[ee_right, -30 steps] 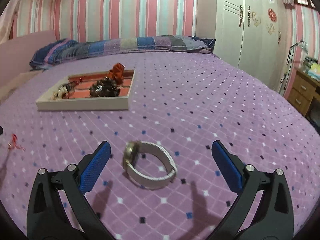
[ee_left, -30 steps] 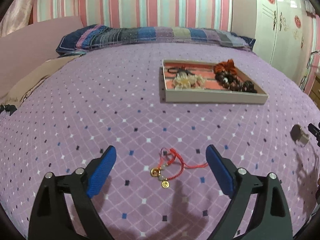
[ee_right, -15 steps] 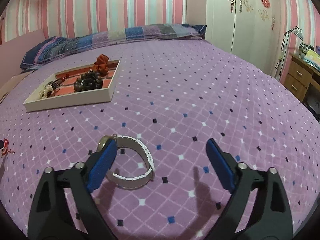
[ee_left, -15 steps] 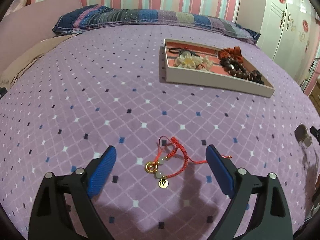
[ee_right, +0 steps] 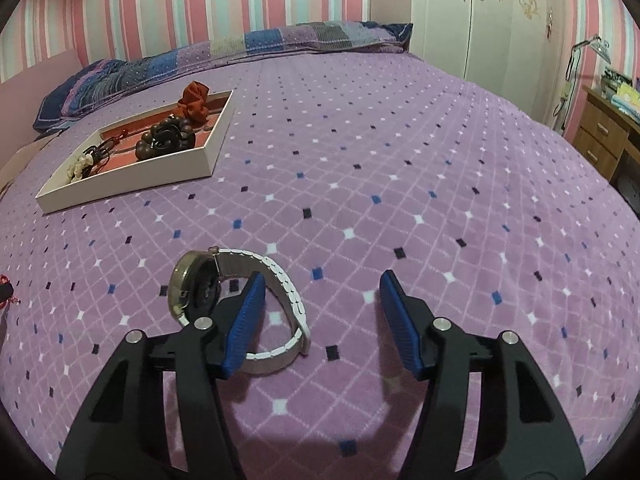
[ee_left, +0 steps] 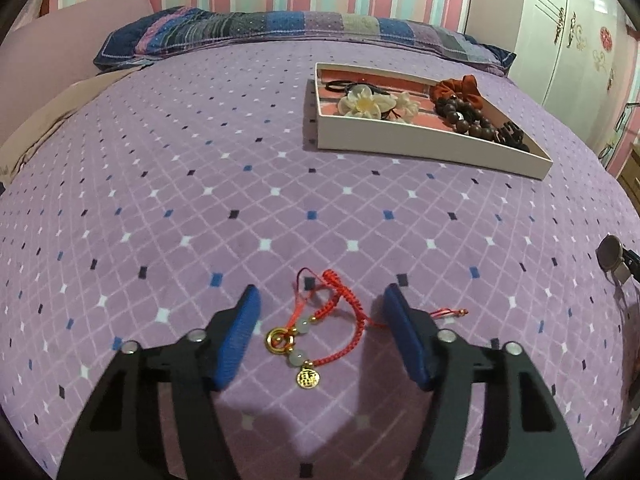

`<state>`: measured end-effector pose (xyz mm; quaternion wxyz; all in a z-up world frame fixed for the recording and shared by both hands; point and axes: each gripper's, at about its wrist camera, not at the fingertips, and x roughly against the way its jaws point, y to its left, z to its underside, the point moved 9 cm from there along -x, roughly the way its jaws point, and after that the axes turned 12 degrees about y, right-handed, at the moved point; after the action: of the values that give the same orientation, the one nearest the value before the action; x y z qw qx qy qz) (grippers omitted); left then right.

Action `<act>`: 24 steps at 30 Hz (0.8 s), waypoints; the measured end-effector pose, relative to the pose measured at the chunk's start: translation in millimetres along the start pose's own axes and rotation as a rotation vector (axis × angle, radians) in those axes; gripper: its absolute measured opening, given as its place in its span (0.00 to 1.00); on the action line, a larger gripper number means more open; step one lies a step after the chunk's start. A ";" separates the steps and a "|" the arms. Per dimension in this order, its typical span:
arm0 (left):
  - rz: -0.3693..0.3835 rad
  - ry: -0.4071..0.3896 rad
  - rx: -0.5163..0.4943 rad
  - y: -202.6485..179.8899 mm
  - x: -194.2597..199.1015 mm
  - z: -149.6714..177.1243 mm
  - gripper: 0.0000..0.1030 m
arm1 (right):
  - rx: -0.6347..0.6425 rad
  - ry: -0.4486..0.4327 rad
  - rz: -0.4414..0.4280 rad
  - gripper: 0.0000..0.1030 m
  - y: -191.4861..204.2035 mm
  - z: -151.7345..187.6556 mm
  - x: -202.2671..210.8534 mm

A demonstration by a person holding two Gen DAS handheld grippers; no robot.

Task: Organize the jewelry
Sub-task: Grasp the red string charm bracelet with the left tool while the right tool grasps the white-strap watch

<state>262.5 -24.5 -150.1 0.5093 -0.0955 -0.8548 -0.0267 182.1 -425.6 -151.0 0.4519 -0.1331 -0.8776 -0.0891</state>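
A red cord bracelet [ee_left: 320,328] with gold charms and pale beads lies on the purple bedspread, between the open blue pads of my left gripper [ee_left: 322,334], which straddles it. A white-strapped wristwatch [ee_right: 240,300] lies on its side on the bed. My right gripper [ee_right: 320,316] is open; its left pad [ee_right: 244,320] sits inside the watch's strap loop, the right pad outside it. The watch also shows at the right edge of the left wrist view [ee_left: 610,258]. A white tray [ee_left: 420,142] with hair ties, fabric flowers and dark bead bracelets sits farther back.
The tray also shows at the left in the right wrist view [ee_right: 132,184]. A striped pillow [ee_left: 280,28] lies at the head of the bed. White wardrobe doors [ee_right: 500,16] and a wooden dresser [ee_right: 608,132] stand to the right.
Both grippers have moved down and forward and their jaws have narrowed. The left now straddles the red bracelet. The right shifted so its left pad sits inside the watch strap.
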 end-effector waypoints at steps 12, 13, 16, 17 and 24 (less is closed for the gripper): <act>0.012 0.000 -0.010 -9.1 -1.9 -5.0 0.27 | 0.041 0.042 -0.046 0.26 22.8 -1.8 -11.9; 0.011 -0.001 -0.012 -9.8 -2.1 -5.1 0.27 | 0.040 0.043 -0.041 0.26 23.7 -2.7 -12.9; 0.008 -0.001 -0.017 -10.2 -3.9 -5.4 0.26 | 0.039 0.043 -0.032 0.23 24.8 -4.7 -13.6; 0.007 -0.003 -0.019 -10.2 -4.2 -5.6 0.24 | 0.037 0.043 -0.033 0.21 24.8 -5.0 -13.7; 0.027 -0.001 -0.016 -12.0 -3.6 -7.3 0.12 | 0.043 0.028 -0.013 0.08 25.4 -5.3 -12.6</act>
<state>268.2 -37.7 -149.1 0.5085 -0.1114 -0.8534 -0.0267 201.2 -404.8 -157.3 0.4662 -0.1162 -0.8738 -0.0749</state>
